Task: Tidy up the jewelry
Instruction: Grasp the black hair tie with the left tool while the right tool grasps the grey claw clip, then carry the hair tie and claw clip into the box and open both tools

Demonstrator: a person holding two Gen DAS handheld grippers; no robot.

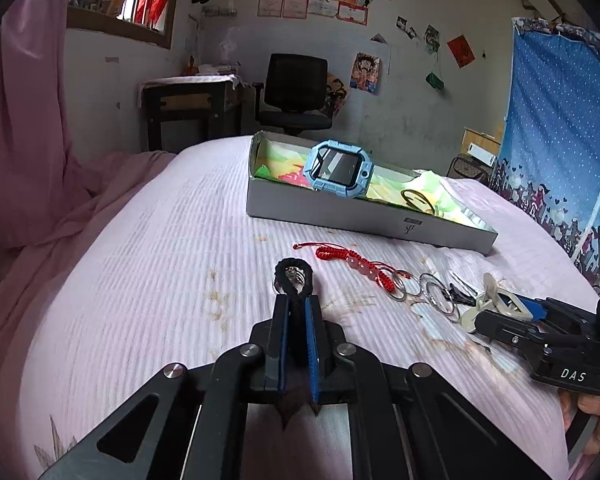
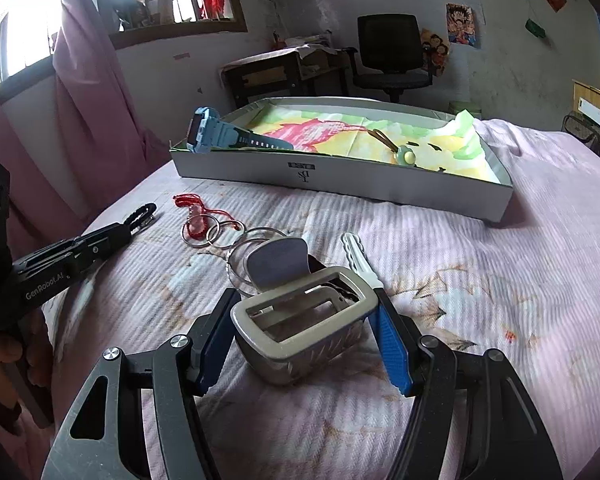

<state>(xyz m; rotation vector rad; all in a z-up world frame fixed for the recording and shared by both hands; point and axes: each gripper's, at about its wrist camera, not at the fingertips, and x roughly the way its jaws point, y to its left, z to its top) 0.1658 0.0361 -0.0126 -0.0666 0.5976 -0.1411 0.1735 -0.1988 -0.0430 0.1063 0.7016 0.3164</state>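
Note:
My left gripper (image 1: 296,300) is shut on a black cord loop (image 1: 281,270) with a small metal charm, low on the pink sheet; from the right wrist view the left gripper (image 2: 134,222) shows at the left. A red beaded bracelet (image 1: 340,256) and linked metal rings (image 1: 404,284) lie just beyond. My right gripper (image 2: 304,300) has its blue pads (image 2: 392,344) against both sides of a silver key case (image 2: 284,344) with a key (image 2: 358,256) attached. Farther back, a grey box (image 2: 340,176) holds a blue watch (image 2: 216,132) and a green clip (image 2: 406,156).
Everything lies on a bed with a stained pink sheet (image 1: 160,260). A pink curtain (image 1: 28,120) hangs at the left, a blue dotted cloth (image 1: 560,120) at the right. A desk (image 1: 188,104) and a black office chair (image 1: 296,92) stand behind the bed.

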